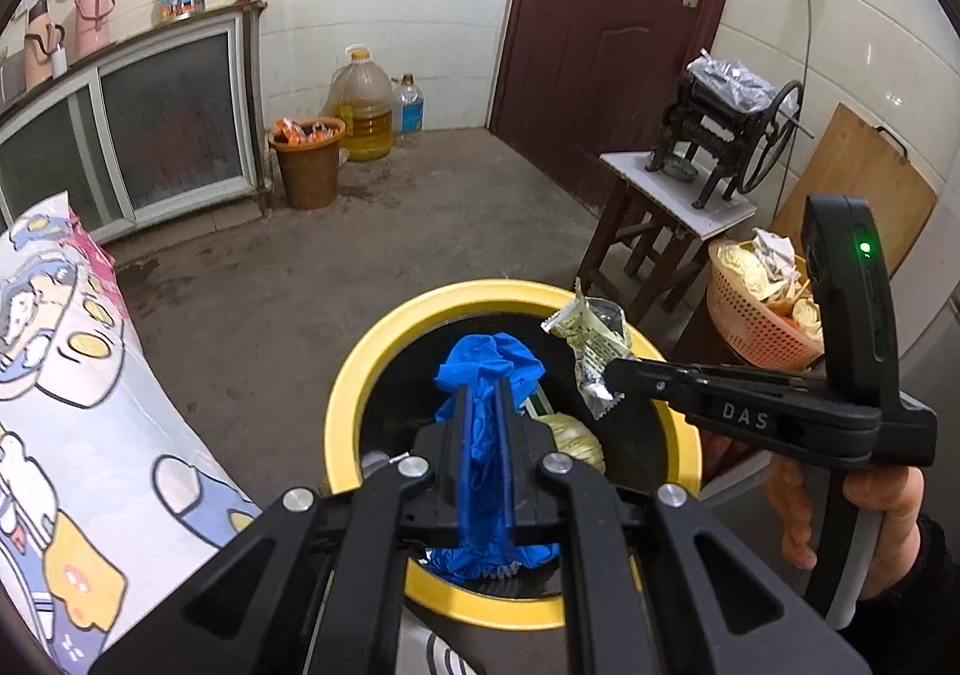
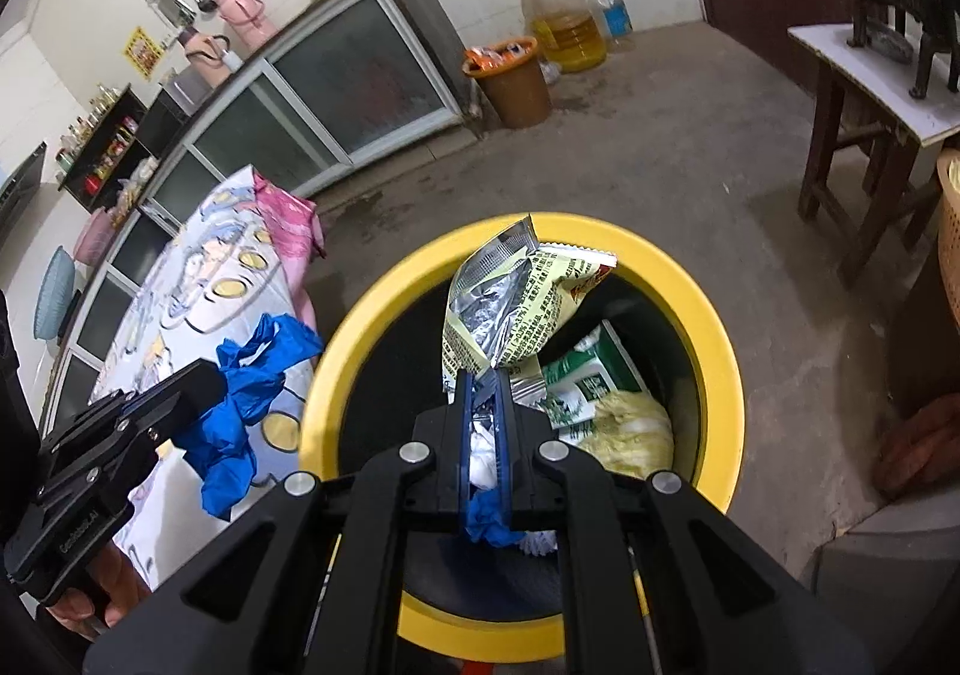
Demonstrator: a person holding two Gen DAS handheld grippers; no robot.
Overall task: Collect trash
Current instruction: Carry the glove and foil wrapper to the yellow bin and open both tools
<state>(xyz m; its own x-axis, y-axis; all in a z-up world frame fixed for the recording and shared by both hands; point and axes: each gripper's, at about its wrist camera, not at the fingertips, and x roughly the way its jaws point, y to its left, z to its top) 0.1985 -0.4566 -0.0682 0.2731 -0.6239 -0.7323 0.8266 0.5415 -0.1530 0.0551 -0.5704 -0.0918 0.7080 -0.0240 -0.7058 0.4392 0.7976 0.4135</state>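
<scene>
Nearly done: left gripper (image 1: 485, 393) clamping a glove (image 1: 489, 369), right gripper (image 2: 485, 381) pinching a wrapper (image 2: 516, 309), both over the bin (image 2: 678, 267), seemingly part-filled, neither dropped yet.

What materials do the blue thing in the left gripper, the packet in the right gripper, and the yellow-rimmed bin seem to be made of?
Blue glove: probably thin nitrile or latex, matte; it crumples in soft folds.
Snack packet: printed plastic film with a foil lining; the inside shines silver and creases sharply.
Bin: likely moulded plastic, with a smooth glossy yellow rim and a dark inside, though painted metal is possible.
</scene>
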